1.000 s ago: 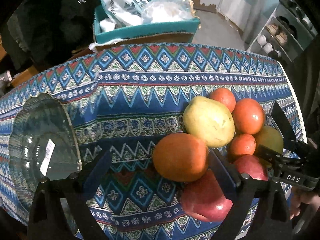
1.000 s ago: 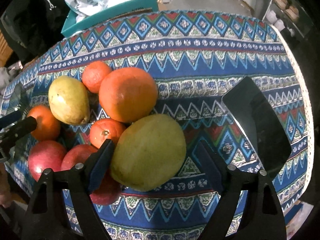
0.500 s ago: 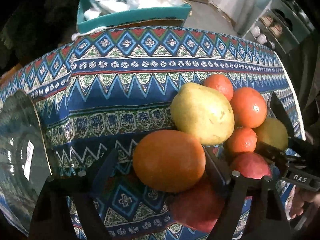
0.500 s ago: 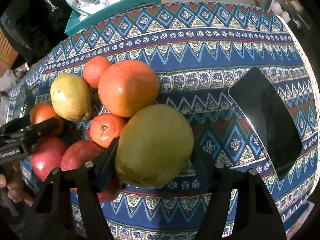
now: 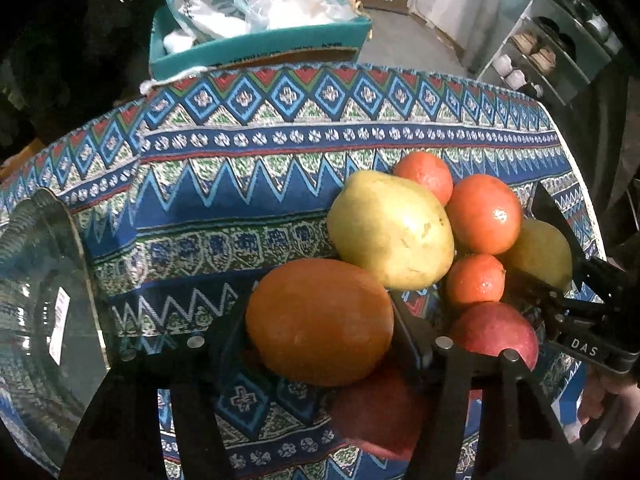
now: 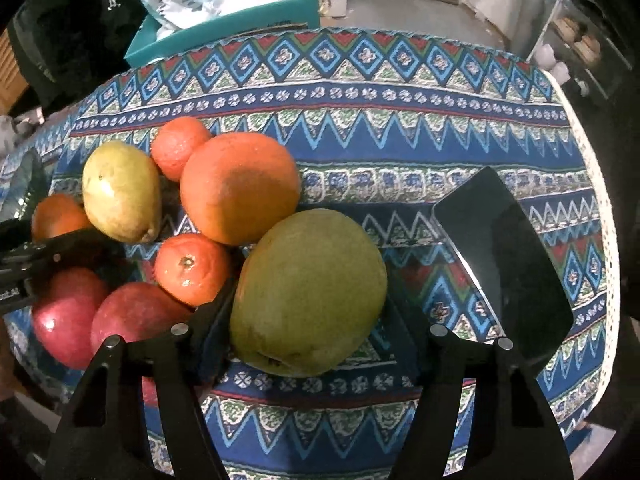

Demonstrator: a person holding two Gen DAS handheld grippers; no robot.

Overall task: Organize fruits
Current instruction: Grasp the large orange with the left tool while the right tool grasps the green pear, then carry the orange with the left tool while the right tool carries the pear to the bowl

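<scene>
The fruits lie bunched together on the desk, on its patterned cloth [image 6: 400, 128]. The left gripper [image 5: 320, 328] has its jaws closed in against the sides of a large orange [image 5: 320, 320] at the near edge of the pile; they have just been closing. The right gripper [image 6: 308, 320] has its jaws pressed to both sides of a big green mango [image 6: 310, 292]. Behind lie a yellow pear [image 5: 392, 228], another large orange [image 6: 240, 188], two small tangerines [image 6: 192, 268] and two red apples [image 6: 136, 312]. A glass bowl [image 5: 40, 280] stands at the desk's left, well apart from the fruit, and a black tray [image 6: 504, 264] lies right of the mango.
</scene>
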